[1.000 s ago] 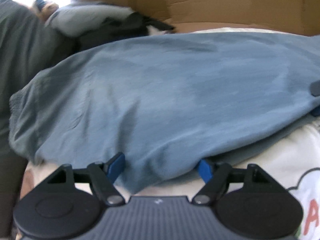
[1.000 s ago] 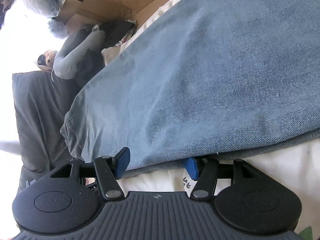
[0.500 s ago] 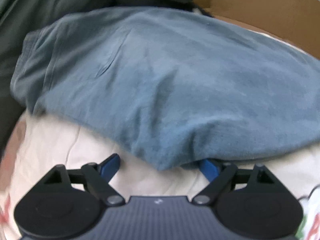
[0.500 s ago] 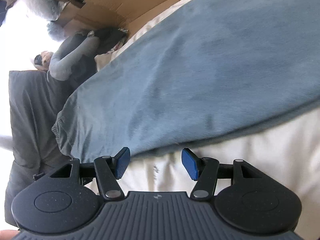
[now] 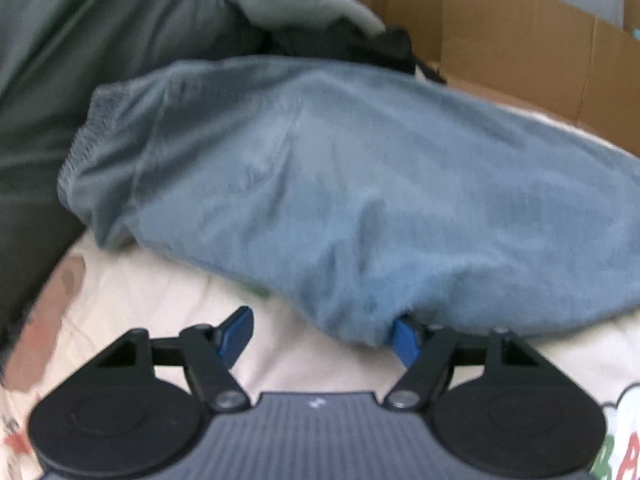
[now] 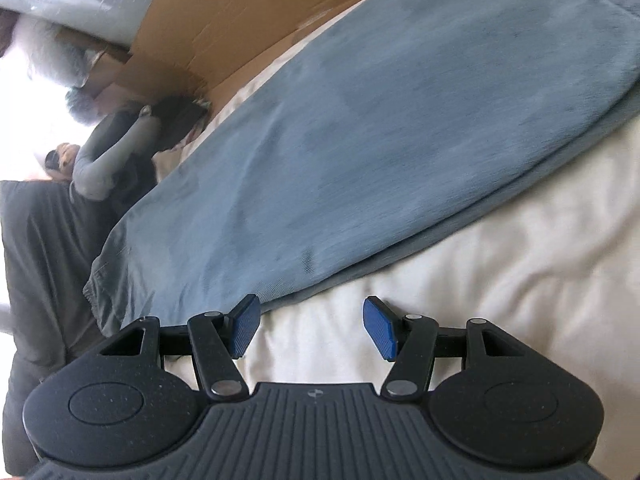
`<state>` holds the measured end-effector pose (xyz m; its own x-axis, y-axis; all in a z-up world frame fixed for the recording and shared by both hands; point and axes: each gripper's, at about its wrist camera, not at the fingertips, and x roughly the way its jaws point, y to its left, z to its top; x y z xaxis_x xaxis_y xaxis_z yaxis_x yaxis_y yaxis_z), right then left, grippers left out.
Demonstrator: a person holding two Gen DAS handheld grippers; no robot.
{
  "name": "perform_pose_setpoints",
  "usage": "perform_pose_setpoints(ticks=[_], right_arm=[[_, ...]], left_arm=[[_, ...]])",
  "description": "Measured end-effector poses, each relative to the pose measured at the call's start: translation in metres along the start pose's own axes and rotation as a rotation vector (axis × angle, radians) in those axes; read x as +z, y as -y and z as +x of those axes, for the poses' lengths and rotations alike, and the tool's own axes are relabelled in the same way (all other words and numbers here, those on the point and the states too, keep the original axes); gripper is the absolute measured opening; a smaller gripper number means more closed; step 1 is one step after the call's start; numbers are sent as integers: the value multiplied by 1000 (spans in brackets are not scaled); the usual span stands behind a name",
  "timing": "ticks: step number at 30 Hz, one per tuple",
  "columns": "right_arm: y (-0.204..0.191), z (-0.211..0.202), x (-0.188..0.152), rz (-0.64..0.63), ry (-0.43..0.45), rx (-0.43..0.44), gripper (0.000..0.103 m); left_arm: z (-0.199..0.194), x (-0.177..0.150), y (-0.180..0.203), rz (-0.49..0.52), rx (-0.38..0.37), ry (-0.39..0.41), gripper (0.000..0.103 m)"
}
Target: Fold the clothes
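Observation:
A blue-grey garment (image 5: pixel 340 184) lies folded over on a cream sheet (image 5: pixel 140 300), its gathered hem to the left. My left gripper (image 5: pixel 322 336) sits at the garment's near edge. Its jaws are closing but still wide: a fold of the cloth reaches in beside the right pad (image 5: pixel 404 342), while the left pad (image 5: pixel 238 334) is bare over the sheet. In the right wrist view the garment (image 6: pixel 360 140) runs diagonally. My right gripper (image 6: pixel 312 330) stands open over the sheet (image 6: pixel 500 280), nothing between its fingers, the cloth edge just beyond its left pad.
Cardboard box walls (image 5: pixel 520 40) (image 6: pixel 240 12) stand behind the sheet. Dark grey cloth (image 5: pixel 60 60) (image 6: pixel 36 260) lies to the left. A light grey sleeve (image 6: pixel 116 152) and a black garment (image 5: pixel 360 44) are piled at the far corner. Coloured print shows on the sheet at the lower right.
Both grippers drew back from the garment. The edge that lay between the right fingers is now clear of them. The left view rolled and slid; cloth now covers only its right pad.

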<state>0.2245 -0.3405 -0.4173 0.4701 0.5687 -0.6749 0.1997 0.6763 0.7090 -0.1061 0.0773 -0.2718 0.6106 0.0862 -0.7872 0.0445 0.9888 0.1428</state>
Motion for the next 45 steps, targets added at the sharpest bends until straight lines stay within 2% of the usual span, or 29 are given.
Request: perform_pose_setpoints(ticks=[2,7,9,11,17,18,21,23,27,32,35,38,42,44,45], right_arm=[[3,-2,1,5,7,-7,64],[4,-3,-1,1,6,-12,64],[4,-2,-2,1,2,-13,64],[3,-1,-4,-5,-3,-15,64],[1,1,-6,-9,-8,-19,64],[0,0,-6,-11,-8,-19,63],[2,-2,-5,-9,1,-20,63],[7,-6,-4,4,11,-20,63],[16,-16,-1,26,38,-32,63],[26,-33,2,55,97,-50,63],[34,-43,3,67,133,-88,63],[42,-46,3,76,123,-117,63],[39,-48,4,43,138,-159,63],[35,-48,4,25,154,-178,63],[32,-48,4,3,162,-195,63]], left_arm=[[2,-5,3,-16,-21,-21,74],[14,-2,10,-8,-26,3,74],[16,2,7,-55,-33,7,72],[16,5,6,-101,-42,20,63],[12,10,2,-176,-45,18,49],[11,9,1,-161,-53,8,41],[15,2,-5,-111,-63,-41,28],[16,-4,-9,-106,-70,-71,24],[11,-6,-7,-70,-57,-71,20],[4,-4,-11,-53,-71,-84,20],[-1,-4,-16,-83,-107,-101,22],[-4,-6,-20,-114,-131,-127,25],[-13,-5,-24,-102,-147,-158,52],[-18,-3,-24,-61,-134,-183,61],[-21,-2,-24,-26,-130,-188,62]])
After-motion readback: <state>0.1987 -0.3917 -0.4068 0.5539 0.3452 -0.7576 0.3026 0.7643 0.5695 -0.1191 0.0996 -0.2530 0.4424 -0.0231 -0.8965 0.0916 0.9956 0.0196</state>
